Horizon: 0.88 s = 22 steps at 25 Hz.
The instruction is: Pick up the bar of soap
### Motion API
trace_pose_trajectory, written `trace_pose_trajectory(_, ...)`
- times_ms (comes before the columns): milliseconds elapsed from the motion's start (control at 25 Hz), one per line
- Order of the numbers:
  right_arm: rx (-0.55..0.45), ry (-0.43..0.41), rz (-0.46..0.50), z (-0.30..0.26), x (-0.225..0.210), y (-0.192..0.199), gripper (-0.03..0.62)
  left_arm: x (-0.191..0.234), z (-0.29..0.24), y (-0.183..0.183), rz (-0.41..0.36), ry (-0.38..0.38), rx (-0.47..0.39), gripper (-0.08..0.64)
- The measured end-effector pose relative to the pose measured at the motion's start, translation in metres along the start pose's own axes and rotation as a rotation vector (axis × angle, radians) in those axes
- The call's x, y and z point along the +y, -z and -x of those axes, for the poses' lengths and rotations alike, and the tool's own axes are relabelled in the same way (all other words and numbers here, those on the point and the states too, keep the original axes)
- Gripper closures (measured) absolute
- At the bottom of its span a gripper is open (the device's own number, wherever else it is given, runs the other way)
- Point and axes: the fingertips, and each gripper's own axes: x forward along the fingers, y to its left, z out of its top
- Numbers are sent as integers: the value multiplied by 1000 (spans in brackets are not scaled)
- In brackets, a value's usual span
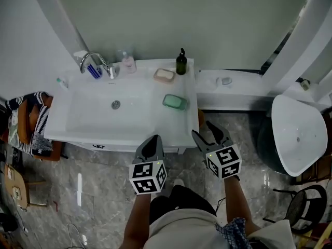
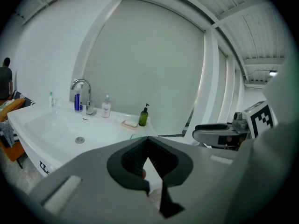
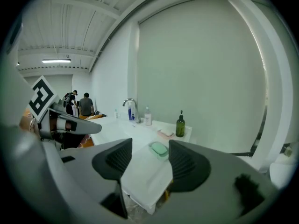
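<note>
**Both grippers short of the soap, green bar untouched**

A white rectangular ceramic washbasin stands against a pale wall, above a grey marbled stone floor. The pale green oval bar of soap lies in a green dish on the flat right-hand edge of the washbasin, about midway between front and back. A second, cream bar of soap sits in a pink dish at the back edge. Just beside it, a dark green glass pump bottle stands upright in the back right corner. Further left along the same back edge are a clear plastic pump bottle and a curved chrome tap.

In the head view the left gripper hovers at the front edge of the washbasin, towards its right end. Its fingers are pressed together at the tips with nothing between them. The right gripper hangs just off the front right corner, apart from the washbasin. Its fingers are spread wide and hold nothing. In the right gripper view the green bar shows through the gap, well ahead of the tips. Neither gripper touches either bar.
</note>
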Motion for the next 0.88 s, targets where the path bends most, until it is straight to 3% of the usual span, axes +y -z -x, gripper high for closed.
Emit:
trace_pose_trajectory(240, -3, 8, 7, -12, -18, -5, 353, 8, -11, 0, 28, -28, 12, 551)
trace_pose_trajectory(680, 20, 0, 22, -31, -27, -5, 353, 24, -21, -12, 5, -49, -2, 551)
trace_pose_trajectory(880, -5, -6, 39, -52, -34, -22, 353, 36, -33, -21, 10, -52, -11, 551)
